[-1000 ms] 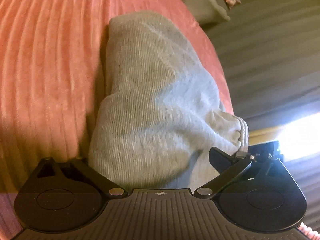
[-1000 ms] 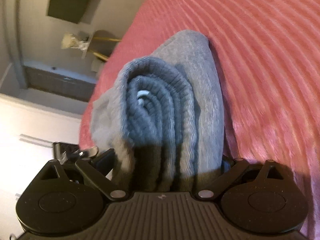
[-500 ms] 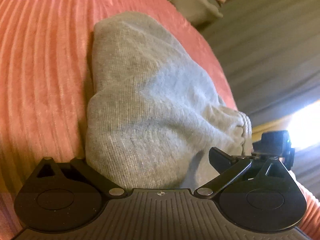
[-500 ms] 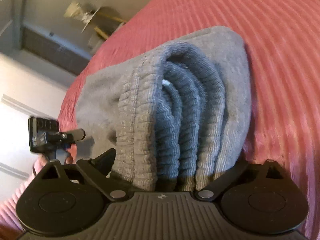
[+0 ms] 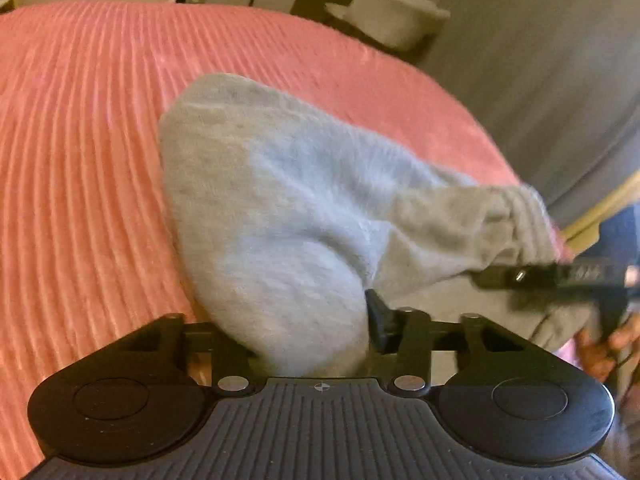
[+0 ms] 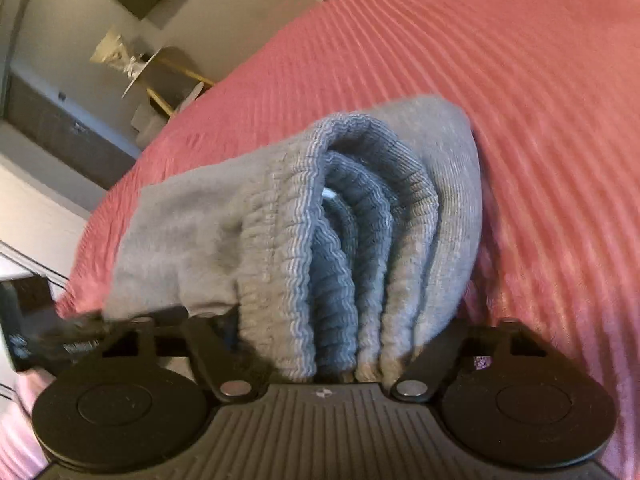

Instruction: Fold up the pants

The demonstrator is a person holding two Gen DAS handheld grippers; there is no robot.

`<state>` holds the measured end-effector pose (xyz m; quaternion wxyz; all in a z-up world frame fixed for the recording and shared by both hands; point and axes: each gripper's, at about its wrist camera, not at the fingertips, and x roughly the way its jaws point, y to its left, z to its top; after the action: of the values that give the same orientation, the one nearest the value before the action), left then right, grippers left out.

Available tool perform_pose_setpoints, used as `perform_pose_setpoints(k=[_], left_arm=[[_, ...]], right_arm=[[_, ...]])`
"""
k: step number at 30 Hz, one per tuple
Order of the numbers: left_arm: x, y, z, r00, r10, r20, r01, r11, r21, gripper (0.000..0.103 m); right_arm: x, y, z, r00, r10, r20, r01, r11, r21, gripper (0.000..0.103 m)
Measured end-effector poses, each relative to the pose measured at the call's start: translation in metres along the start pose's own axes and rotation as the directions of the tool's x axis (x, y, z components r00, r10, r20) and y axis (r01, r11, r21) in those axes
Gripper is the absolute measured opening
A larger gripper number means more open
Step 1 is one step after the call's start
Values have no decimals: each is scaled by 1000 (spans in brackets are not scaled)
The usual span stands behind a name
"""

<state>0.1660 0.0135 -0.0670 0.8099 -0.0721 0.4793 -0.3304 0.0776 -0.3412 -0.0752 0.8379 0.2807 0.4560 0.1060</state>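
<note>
A: Where are the pants [image 5: 288, 216] kept, and why?

B: A folded gray bundle is lifted partly off the pink bed [image 5: 80, 160], one end in each gripper, prob. so the stack stays together while it's carried or set down.

A: Jaws?

B: Left gripper [image 5: 304, 340]: jaws closing, about a third open, fabric pinched between them. Right gripper [image 6: 320, 344]: jaws closing, roughly two-thirds open, clamped round the thick ribbed waistband layers [image 6: 340, 240] – more layers, so a wider gap.

A: What's not made out?

B: Fingertips are buried in cloth. In the left view, at 3 o'clock, the other gripper and a hand [image 5: 600, 344] are blurred. The bundle's underside is hidden, so bed contact can't be confirmed. Furniture at 12 o'clock is too smeared to name.
</note>
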Motion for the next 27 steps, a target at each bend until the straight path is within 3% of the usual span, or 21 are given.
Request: perform_pose_setpoints(k=[5, 9, 12, 22, 27], left_arm=[[-10, -10, 3, 1000, 5, 20, -5, 1000, -2, 41], [-22, -18, 15, 996, -52, 70, 54, 998, -22, 40], [-29, -24, 30, 992, -47, 113, 49, 999, -14, 40], [-32, 1, 95, 970, 64, 236, -57, 998, -39, 40], [-5, 22, 104, 966, 128, 224, -122, 992, -38, 42]], right_arm=[[-16, 29, 4, 998, -33, 46, 35, 998, -50, 57], [-34, 53, 13, 995, 28, 93, -18, 994, -108, 56], [-39, 71, 25, 990, 65, 125, -46, 988, -151, 54], [-11, 96, 92, 969, 105, 223, -64, 980, -187, 54], [31, 90, 114, 969, 62, 237, -20, 985, -173, 56]])
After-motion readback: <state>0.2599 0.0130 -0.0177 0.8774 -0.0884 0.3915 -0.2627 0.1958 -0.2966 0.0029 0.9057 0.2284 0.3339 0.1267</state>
